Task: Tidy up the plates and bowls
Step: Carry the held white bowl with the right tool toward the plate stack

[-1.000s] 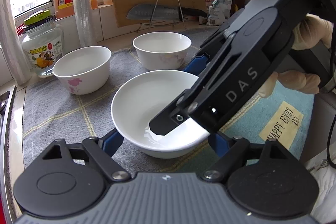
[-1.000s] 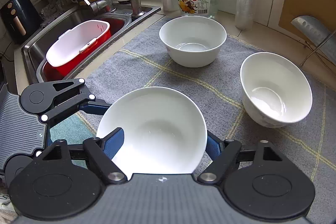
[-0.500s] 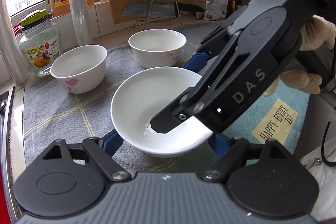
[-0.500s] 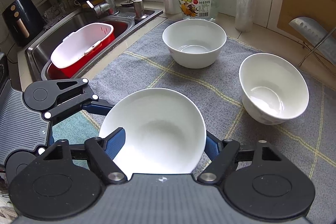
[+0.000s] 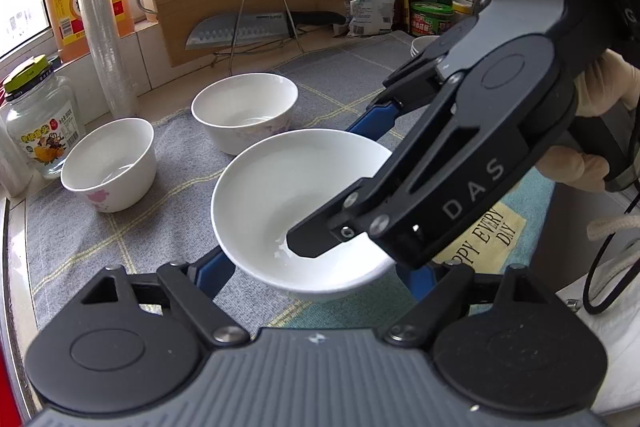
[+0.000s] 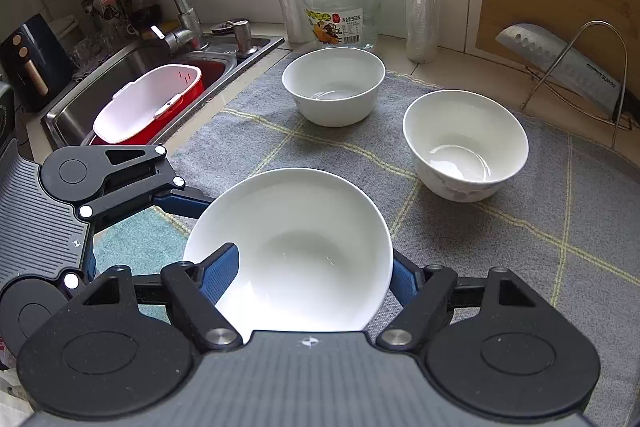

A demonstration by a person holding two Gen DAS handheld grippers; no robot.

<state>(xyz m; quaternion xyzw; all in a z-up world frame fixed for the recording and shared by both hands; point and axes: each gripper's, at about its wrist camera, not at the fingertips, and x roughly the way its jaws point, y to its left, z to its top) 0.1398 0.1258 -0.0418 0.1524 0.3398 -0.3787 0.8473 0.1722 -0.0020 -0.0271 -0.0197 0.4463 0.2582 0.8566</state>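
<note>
A wide, shallow white bowl (image 5: 288, 195) hangs just above the grey checked mat (image 5: 100, 247), held from two sides. My left gripper (image 5: 314, 273) is shut on it, blue fingers on either flank of its lower body. My right gripper (image 5: 336, 183) comes in from the right, near finger lying over the bowl's inside, far blue finger behind the rim. In the right wrist view the bowl (image 6: 296, 243) sits between my right gripper's (image 6: 312, 269) pads, and one blue finger (image 6: 184, 201) of the left gripper reaches under its left edge. Two deeper white bowls (image 6: 334, 87) (image 6: 464, 143) stand on the mat beyond.
A sink with a red and white basket (image 6: 148, 103) lies to the left of the mat. A glass jar (image 6: 342, 11), plastic rolls, an oil bottle, a cutting board and a knife on a wire rack (image 6: 560, 63) line the back. More bowls (image 5: 422, 45) stand at the far right.
Both grippers have risen a little with the shallow bowl between them and drawn back from the two deep bowls, which now look smaller and farther off.
</note>
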